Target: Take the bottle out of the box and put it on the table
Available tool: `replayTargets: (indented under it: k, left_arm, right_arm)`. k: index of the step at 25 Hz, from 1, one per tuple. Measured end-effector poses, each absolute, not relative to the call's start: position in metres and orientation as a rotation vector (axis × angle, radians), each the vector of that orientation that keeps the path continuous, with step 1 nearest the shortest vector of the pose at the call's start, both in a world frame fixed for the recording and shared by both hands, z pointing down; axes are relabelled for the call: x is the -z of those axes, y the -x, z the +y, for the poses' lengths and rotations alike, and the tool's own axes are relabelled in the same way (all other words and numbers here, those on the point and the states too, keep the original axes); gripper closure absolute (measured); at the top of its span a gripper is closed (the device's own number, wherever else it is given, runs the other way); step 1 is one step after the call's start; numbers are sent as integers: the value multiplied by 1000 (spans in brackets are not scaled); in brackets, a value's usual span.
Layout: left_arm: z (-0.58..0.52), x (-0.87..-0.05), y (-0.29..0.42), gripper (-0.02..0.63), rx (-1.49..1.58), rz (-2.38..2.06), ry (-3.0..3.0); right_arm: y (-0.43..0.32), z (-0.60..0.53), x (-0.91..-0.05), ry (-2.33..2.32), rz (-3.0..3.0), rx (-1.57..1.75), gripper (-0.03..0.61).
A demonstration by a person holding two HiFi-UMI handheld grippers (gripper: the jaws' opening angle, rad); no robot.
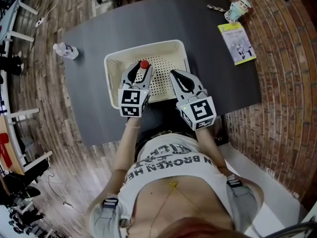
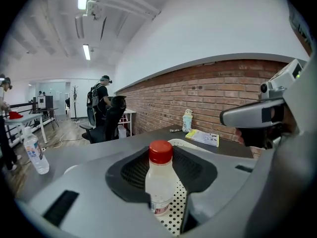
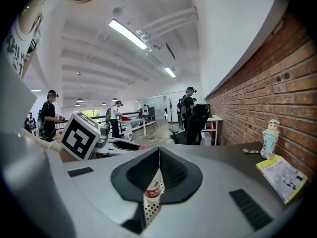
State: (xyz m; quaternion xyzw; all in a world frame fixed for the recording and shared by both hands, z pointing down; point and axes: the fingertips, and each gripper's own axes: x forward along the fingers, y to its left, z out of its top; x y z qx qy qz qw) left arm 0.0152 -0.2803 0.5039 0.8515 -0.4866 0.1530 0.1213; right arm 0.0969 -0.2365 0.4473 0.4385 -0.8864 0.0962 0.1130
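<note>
A small clear bottle with a red cap (image 1: 144,64) stands upright in the cream perforated box (image 1: 115,66) on the dark table (image 1: 89,108). My left gripper (image 1: 141,70) reaches into the box with its jaws on either side of the bottle. In the left gripper view the bottle (image 2: 160,180) stands between the wide-apart pads, with bare box floor (image 2: 177,209) showing on its right, so that gripper is open. My right gripper (image 1: 174,75) hovers over the box's near right part, shut and holding nothing. Through its narrow slit (image 3: 158,155) I see the bottle's red label (image 3: 154,190).
A second clear bottle (image 1: 66,50) lies at the table's far left corner. A yellow-green booklet (image 1: 237,42) and a small figurine cup (image 1: 238,9) sit at the far right. Behind the table, the gripper views show an office chair (image 2: 111,123) and standing people (image 3: 49,114).
</note>
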Motion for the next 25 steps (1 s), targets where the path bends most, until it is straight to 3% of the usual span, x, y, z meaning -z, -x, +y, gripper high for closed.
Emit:
replayTargets:
  k: [25]
  left_arm:
    - [-273, -502, -14, 466, -422, -1419, -2484]
  right_arm:
    - [-97, -220, -436, -1237, -2644, -251, 569]
